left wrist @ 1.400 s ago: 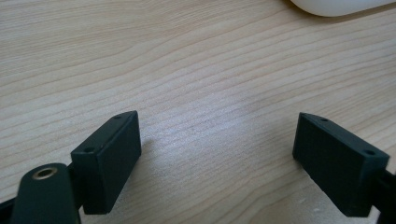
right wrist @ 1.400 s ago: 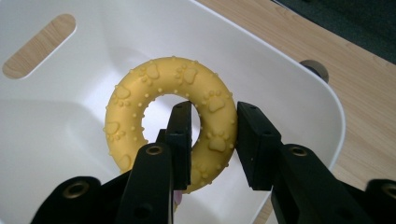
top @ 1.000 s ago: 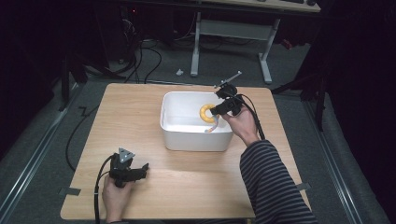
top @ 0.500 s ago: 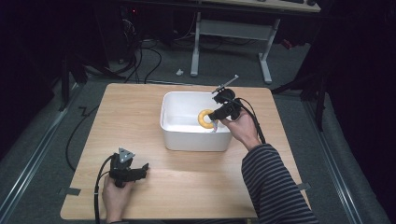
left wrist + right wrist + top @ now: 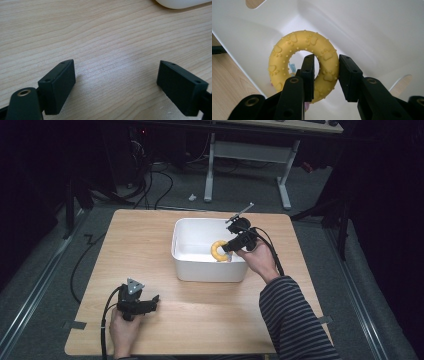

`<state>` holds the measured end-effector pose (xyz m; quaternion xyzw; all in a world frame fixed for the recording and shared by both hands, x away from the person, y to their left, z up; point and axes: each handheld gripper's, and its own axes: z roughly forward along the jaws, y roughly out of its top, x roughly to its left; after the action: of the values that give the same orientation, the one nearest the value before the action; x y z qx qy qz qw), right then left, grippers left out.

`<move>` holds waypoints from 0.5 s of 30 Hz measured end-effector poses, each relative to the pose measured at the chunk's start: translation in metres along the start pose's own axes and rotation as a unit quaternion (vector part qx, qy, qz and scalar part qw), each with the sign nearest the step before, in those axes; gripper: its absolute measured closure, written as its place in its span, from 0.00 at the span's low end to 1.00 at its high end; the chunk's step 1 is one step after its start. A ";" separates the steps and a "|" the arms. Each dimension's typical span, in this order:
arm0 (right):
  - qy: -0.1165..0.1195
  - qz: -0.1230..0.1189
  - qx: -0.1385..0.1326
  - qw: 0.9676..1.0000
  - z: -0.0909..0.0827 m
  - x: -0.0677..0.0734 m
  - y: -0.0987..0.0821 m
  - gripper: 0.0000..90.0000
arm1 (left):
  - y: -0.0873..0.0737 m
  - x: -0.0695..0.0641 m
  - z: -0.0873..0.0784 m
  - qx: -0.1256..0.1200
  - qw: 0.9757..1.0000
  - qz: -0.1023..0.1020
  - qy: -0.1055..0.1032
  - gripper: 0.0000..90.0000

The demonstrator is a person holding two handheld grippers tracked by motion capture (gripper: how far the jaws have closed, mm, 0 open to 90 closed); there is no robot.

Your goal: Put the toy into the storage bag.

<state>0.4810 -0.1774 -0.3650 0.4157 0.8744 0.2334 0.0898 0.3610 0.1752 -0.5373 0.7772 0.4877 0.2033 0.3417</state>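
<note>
A yellow rubber ring (image 5: 287, 52) with paw prints and small bumps hangs inside the white bin (image 5: 192, 265), above its floor. My right gripper (image 5: 326, 75) is shut on it, one jaw through the hole and the other outside. In the high view the yellow ring (image 5: 217, 250) sits at the bin's right side with my right gripper (image 5: 226, 248) reaching in over the rim. My left gripper (image 5: 152, 301) rests on the table near the front left, held by a hand. Its jaws stand wide apart over bare wood in the left gripper view, left gripper (image 5: 116, 82) open and holding nothing.
The wooden table (image 5: 150, 245) carries the bin at its middle back. Something small and pale blue and pink (image 5: 292, 68) lies in the bin behind the ring. A desk frame (image 5: 250, 165) and cables (image 5: 155, 180) stand on the floor beyond the table.
The right gripper and the ring have shifted slightly toward the bin's near right side. The left hand has kept still.
</note>
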 end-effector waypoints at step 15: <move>-0.008 0.024 -0.039 0.999 -0.017 -0.011 -0.017 0.58 | 0.000 0.000 0.000 0.000 1.000 0.000 0.000 0.17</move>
<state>0.4709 -0.2004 -0.3590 0.4346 0.8539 0.2657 0.1070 0.3611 0.1752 -0.5373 0.7769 0.4881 0.2034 0.3417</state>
